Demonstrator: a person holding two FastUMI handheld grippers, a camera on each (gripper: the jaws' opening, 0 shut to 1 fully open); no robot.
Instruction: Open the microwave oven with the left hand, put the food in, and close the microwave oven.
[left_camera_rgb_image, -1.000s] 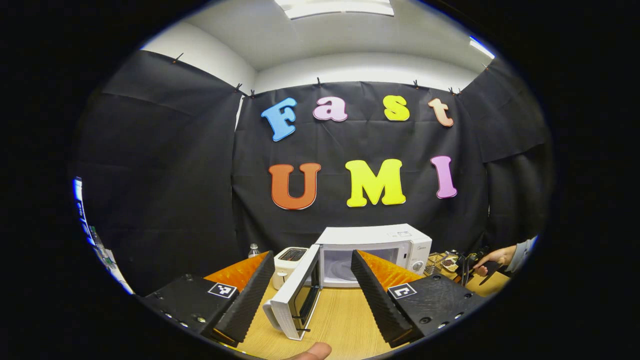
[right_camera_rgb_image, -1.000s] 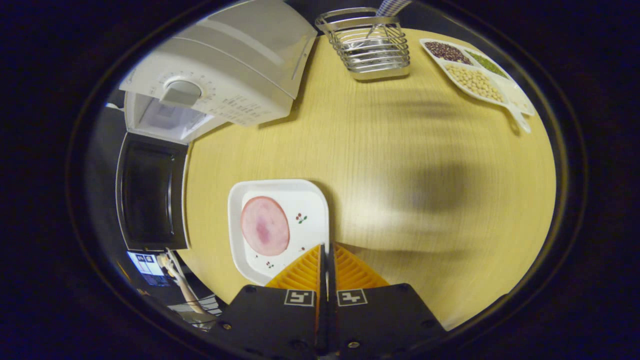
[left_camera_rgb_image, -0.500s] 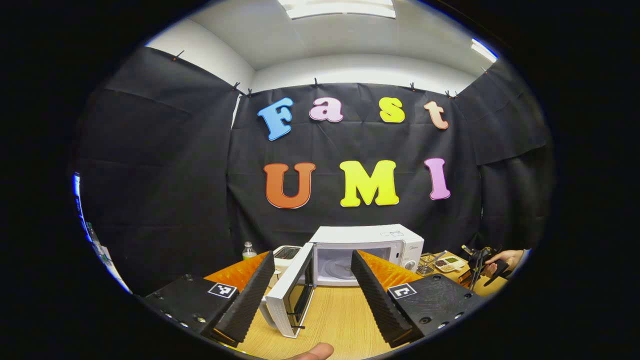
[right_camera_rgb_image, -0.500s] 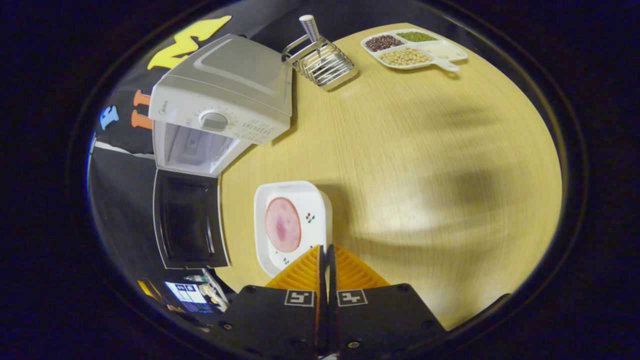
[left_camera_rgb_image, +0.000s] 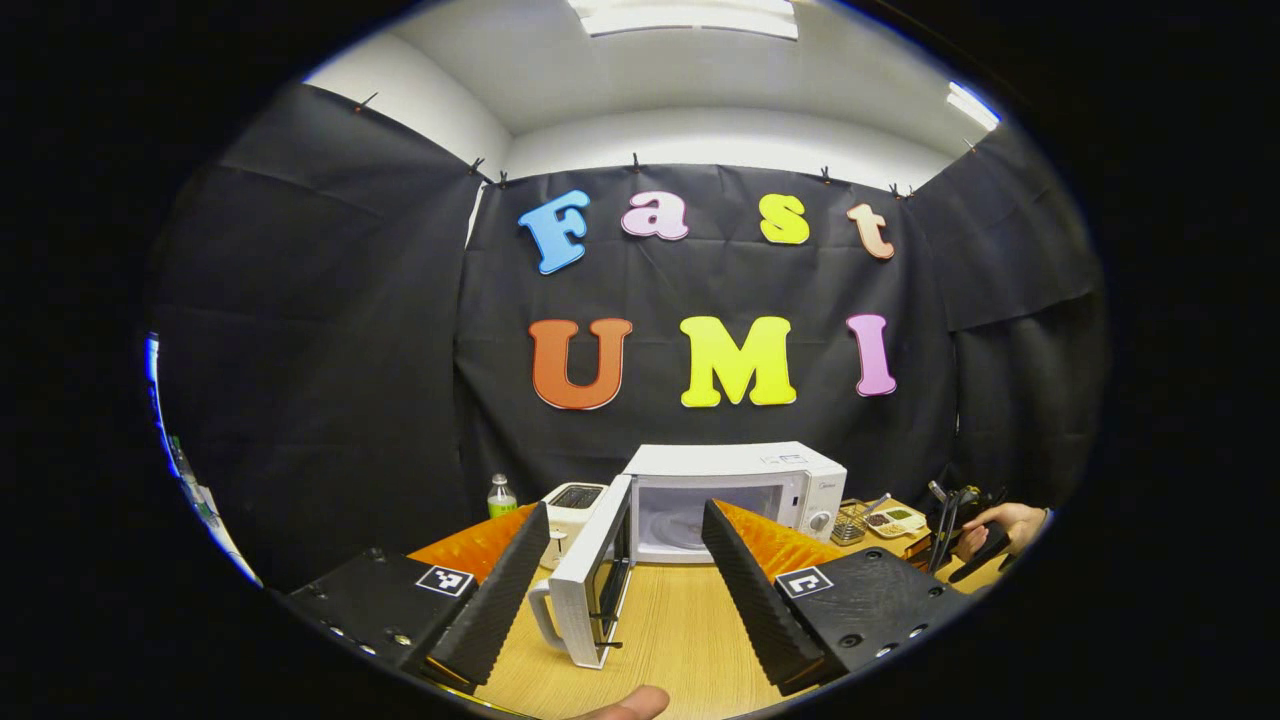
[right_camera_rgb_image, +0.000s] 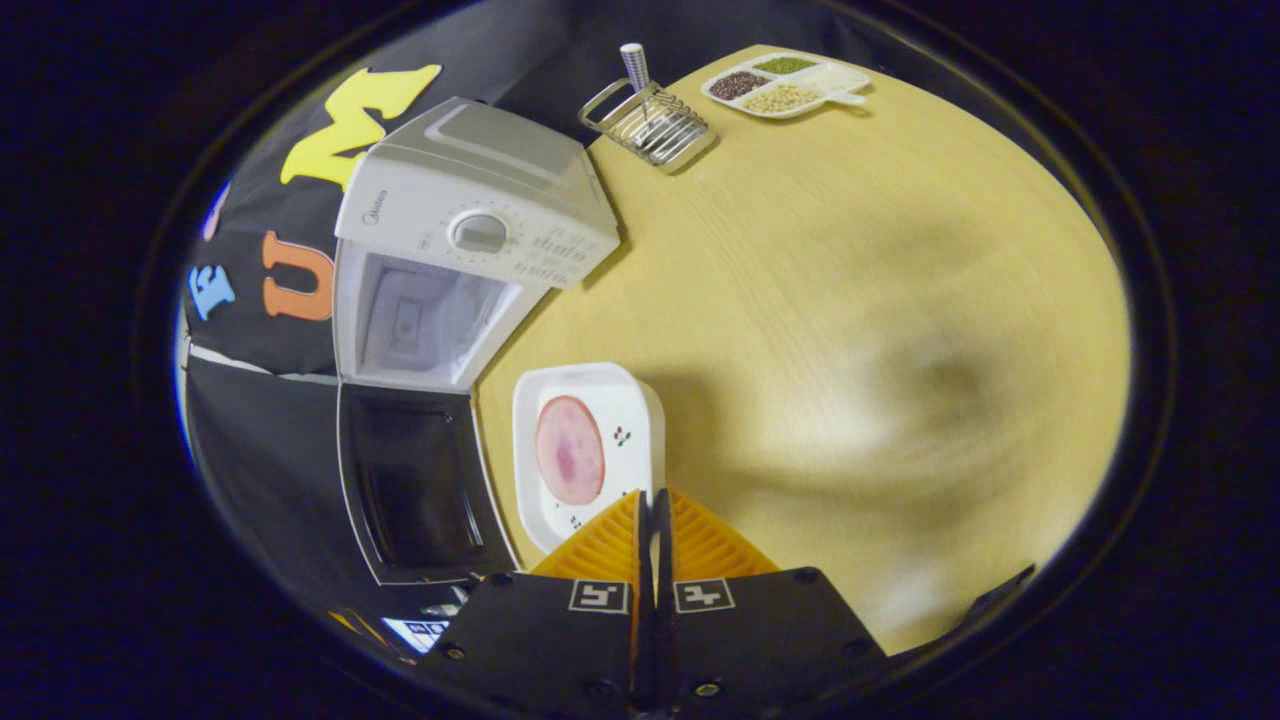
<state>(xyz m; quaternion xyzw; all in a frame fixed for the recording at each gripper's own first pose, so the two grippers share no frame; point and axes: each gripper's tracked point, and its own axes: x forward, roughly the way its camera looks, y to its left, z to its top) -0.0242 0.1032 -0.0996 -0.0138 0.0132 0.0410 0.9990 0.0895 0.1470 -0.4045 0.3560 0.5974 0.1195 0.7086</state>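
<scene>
The left tongs (left_camera_rgb_image: 625, 560) are spread wide with nothing between them, held above the wooden bench (left_camera_rgb_image: 670, 640) and facing the microwave (left_camera_rgb_image: 735, 495), which stands at the back with its door (left_camera_rgb_image: 590, 590) swung out to the left and its cavity open. Left of it stand a toaster (left_camera_rgb_image: 570, 505) and a small bottle (left_camera_rgb_image: 501, 495). At the far right a hand (left_camera_rgb_image: 1005, 525) holds the right tongs. In the right gripper view, the right tongs (right_camera_rgb_image: 655, 510) are pressed together on the near rim of a white plate (right_camera_rgb_image: 630, 405) carrying a round slice of ham (right_camera_rgb_image: 569, 450); the plate sits just beside the open door (right_camera_rgb_image: 420, 485), in front of the cavity (right_camera_rgb_image: 420, 320). Farther back on the bench (right_camera_rgb_image: 850, 300) are a wire rack (right_camera_rgb_image: 655, 125) and a divided tray of beans (right_camera_rgb_image: 785, 85).
</scene>
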